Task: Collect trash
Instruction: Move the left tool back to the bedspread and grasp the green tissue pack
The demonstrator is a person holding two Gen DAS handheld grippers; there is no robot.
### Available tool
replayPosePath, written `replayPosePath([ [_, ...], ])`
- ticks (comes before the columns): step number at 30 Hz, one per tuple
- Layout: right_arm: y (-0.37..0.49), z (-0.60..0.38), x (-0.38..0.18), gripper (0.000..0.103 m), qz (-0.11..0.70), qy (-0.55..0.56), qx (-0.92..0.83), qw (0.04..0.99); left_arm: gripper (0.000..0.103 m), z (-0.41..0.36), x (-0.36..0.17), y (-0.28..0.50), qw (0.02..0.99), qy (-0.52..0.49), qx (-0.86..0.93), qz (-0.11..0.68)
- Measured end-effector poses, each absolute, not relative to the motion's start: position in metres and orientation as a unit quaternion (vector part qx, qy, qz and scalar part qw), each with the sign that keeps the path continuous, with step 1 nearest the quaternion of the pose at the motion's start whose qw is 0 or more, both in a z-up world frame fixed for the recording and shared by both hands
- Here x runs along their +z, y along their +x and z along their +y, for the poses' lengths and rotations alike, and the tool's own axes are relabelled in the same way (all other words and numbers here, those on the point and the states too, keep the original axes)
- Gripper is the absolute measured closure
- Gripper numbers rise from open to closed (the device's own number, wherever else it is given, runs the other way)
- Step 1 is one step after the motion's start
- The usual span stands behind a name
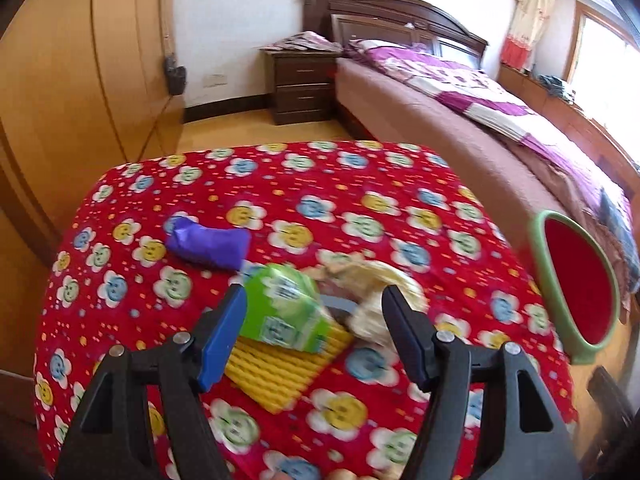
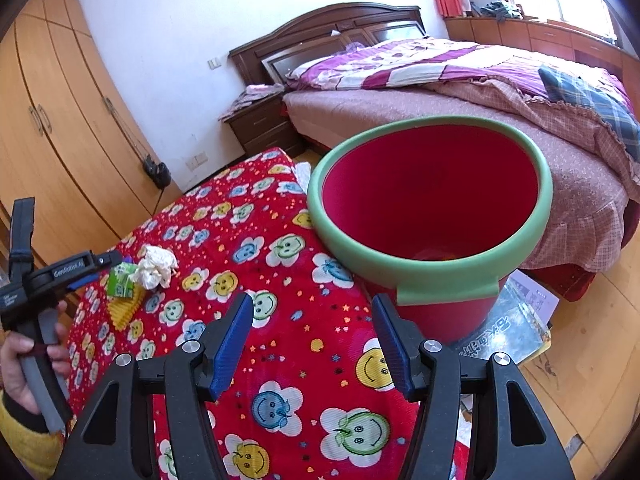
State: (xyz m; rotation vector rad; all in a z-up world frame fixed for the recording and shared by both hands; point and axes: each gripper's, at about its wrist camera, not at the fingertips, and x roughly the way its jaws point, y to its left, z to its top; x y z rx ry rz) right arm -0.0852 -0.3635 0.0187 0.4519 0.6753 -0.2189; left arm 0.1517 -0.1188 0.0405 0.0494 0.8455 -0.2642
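Left gripper (image 1: 314,300) jaws released, nothing gripped; green carton (image 1: 286,312) blurred. Right gripper (image 2: 312,312) jaws released, empty; bin (image 2: 432,268) bottom shadowed.

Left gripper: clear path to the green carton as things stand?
Probably yes. The left gripper is open with the green carton already between its fingers, lying on the yellow mat. Nothing blocks it, though the crumpled paper sits right beside it and might get pinched too.

Matt plastic bin (image 2: 432,272), cloth cover (image 2: 280,344), crumpled paper (image 2: 154,266).
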Motion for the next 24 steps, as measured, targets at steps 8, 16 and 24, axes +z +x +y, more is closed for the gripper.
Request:
replayPosePath([
  [8,-0.073,-0.356,0.011,0.040,0.347,0.209,-0.105,0.908,0.032,-0.105,0.016,0.181,0.900,0.033,-0.091,0.425],
  [16,-0.064,-0.348,0.004,0.040,0.363,0.202,-0.099,0.904,0.032,-0.105,0.000,0.190,0.888,0.008,-0.104,0.448],
  [24,-0.064,-0.345,0.003,0.040,0.365,0.200,-0.092,0.905,0.037,-0.099,-0.008,0.189,0.882,-0.047,-0.099,0.459],
])
